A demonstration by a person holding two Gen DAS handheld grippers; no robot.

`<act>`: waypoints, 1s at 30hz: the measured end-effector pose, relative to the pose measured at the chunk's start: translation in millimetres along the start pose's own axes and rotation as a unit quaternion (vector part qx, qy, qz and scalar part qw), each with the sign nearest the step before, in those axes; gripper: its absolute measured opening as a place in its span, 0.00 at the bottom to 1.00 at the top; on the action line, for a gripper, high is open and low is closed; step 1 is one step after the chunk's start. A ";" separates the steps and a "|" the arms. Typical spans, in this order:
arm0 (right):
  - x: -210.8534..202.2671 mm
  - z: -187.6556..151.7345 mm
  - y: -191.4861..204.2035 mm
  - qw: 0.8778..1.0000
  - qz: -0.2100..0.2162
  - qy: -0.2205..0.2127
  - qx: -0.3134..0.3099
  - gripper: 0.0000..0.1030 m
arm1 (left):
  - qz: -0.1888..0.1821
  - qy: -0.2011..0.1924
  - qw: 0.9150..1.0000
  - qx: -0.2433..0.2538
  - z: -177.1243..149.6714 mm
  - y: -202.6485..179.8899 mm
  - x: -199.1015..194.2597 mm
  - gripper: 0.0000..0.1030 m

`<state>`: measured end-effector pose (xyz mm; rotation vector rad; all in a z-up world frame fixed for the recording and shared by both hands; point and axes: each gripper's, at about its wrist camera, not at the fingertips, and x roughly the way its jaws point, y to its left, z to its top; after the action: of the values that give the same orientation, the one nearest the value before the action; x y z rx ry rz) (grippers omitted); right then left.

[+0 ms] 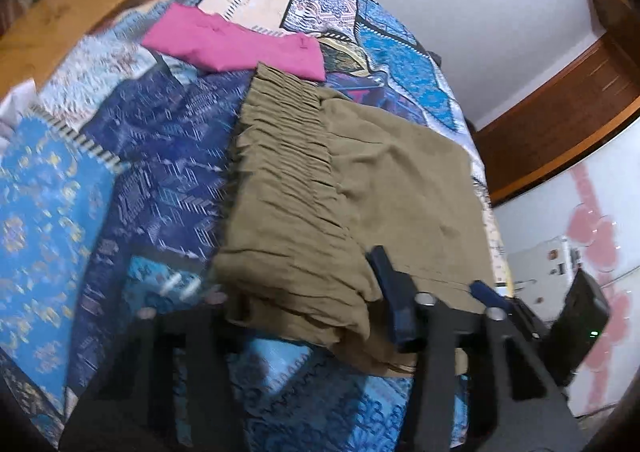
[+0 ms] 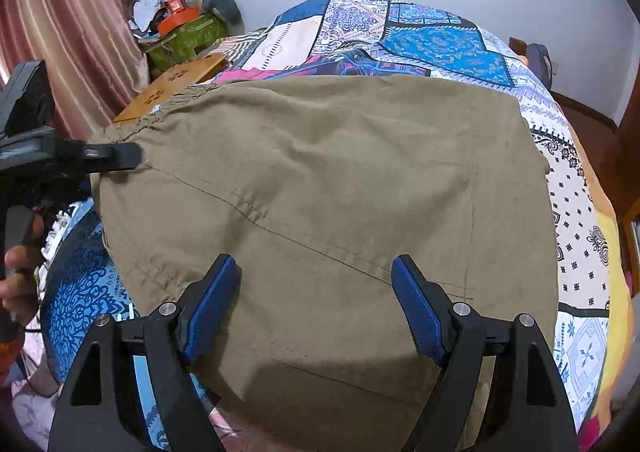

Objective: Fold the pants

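Open bedspread on my left, clutter and edges elsewhere.

I see bare patchwork blue bedspread left of the folded olive-khaki pants, room enough to pass. Beyond the waistband a folded magenta garment touches the pants and blocks that way. A flat wooden board lines the far left edge. My left hand-held gripper crowds the pants' left edge.

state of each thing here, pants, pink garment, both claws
khaki pants: folded, flat on the bedspread
pink garment: folded, beyond the pants' waistband
left claw: at the pants' waistband edge; open or shut unclear
right claw: open, over the pants, gripping nothing
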<state>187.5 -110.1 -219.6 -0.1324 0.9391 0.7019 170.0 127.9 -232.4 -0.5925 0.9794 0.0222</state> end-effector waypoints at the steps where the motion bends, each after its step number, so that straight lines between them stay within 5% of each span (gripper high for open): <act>1: -0.1 -0.1 0.0 1.000 0.000 0.000 0.001 0.75 | 0.004 -0.004 1.000 0.004 0.4 0.7 -1.0 0.39; 7: -6.9 0.2 -3.0 1.000 0.003 0.001 0.011 0.75 | 0.077 -0.052 0.992 0.083 -1.4 -19.7 -18.3 0.34; 12: -19.7 -3.5 -6.9 1.000 -0.009 -0.003 0.011 0.75 | 0.172 -0.127 0.963 0.162 -2.4 -33.4 -52.7 0.33; 15: -28.7 -7.4 -12.7 1.000 -0.013 -0.008 0.019 0.75 | 0.198 -0.152 0.952 0.176 -0.4 -32.3 -71.1 0.33; 23: -55.4 -21.5 -35.4 0.998 -0.024 -0.028 0.050 0.75 | 0.198 -0.171 0.942 0.209 1.9 -56.8 -90.6 0.31; 30: -48.9 -37.4 -53.2 0.997 -0.030 -0.011 0.068 0.75 | 0.151 -0.175 0.937 0.261 -2.5 -114.4 -87.1 0.30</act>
<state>174.8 -190.3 -214.2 -0.0326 0.9561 0.5799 150.2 51.4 -112.3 0.0583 0.6774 0.1316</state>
